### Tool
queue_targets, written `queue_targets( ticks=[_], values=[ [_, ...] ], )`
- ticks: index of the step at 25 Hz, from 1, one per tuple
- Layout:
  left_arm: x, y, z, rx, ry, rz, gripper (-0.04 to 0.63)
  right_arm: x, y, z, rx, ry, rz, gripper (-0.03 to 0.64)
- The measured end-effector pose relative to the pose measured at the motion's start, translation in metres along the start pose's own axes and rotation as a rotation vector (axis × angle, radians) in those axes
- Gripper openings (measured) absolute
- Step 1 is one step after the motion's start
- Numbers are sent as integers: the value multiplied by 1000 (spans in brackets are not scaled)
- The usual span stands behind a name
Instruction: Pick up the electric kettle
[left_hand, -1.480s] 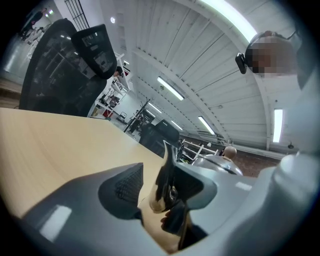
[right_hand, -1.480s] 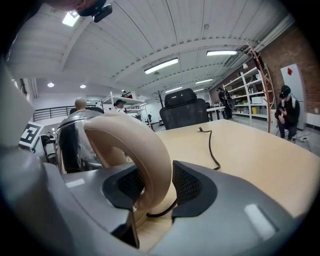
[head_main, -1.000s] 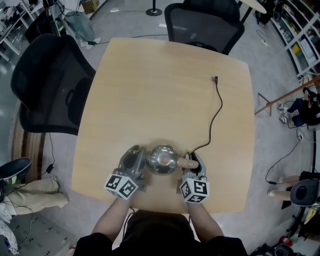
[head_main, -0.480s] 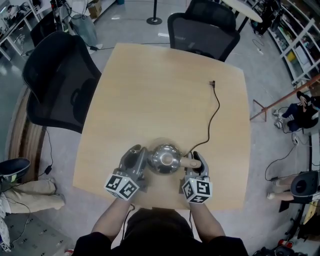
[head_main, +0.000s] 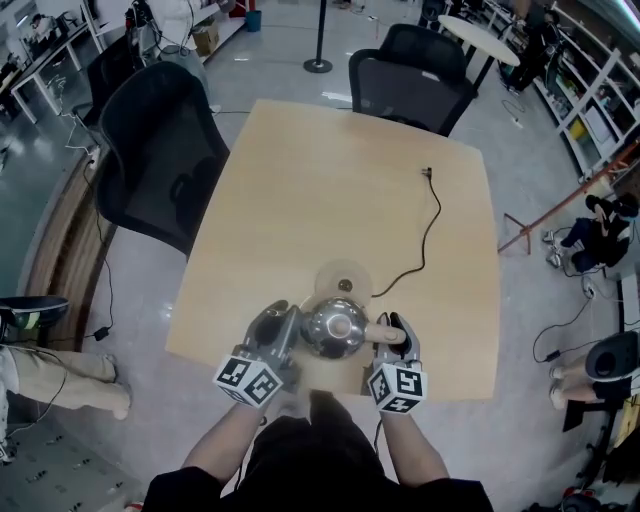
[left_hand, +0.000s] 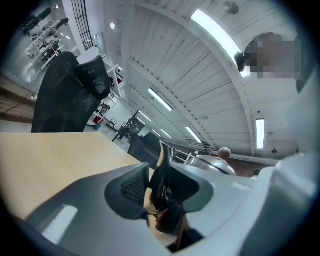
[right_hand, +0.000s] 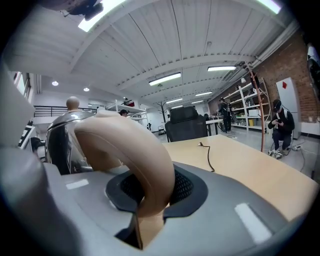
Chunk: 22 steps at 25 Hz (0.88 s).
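The steel electric kettle (head_main: 332, 327) hangs a little above the near table edge, held between both grippers. My left gripper (head_main: 284, 326) is shut on its dark spout (left_hand: 162, 182) at the kettle's left side. My right gripper (head_main: 393, 330) is shut on the tan loop handle (right_hand: 131, 150) at its right side. The shiny body (right_hand: 61, 136) and lid knob (left_hand: 225, 152) show beside the jaws. The round beige kettle base (head_main: 341, 277) lies bare on the table just beyond the kettle.
A black cord (head_main: 426, 238) runs from the base across the wooden table (head_main: 300, 190) to a plug near the far right. Two black mesh chairs stand at the left (head_main: 160, 150) and far (head_main: 410, 75) sides. A person sits by shelves at the right (head_main: 598, 232).
The kettle has risen off its base with both grippers still clamped on it. The round base, hidden under it before, now shows on the table beyond.
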<state>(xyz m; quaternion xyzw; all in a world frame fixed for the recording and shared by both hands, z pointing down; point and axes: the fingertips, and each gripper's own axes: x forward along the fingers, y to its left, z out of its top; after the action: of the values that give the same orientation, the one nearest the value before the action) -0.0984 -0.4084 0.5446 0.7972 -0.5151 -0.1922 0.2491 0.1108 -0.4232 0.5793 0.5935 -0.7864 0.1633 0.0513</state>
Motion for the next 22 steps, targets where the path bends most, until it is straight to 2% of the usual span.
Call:
queue_targets(
  ticks=[8, 22],
  values=[
    [-42, -24, 21, 25, -45, -38, 109, -43, 26, 14, -19, -71, 2, 72],
    [-95, -63, 31, 71, -48, -95, 109, -110, 46, 11, 9, -119, -15, 72]
  ],
)
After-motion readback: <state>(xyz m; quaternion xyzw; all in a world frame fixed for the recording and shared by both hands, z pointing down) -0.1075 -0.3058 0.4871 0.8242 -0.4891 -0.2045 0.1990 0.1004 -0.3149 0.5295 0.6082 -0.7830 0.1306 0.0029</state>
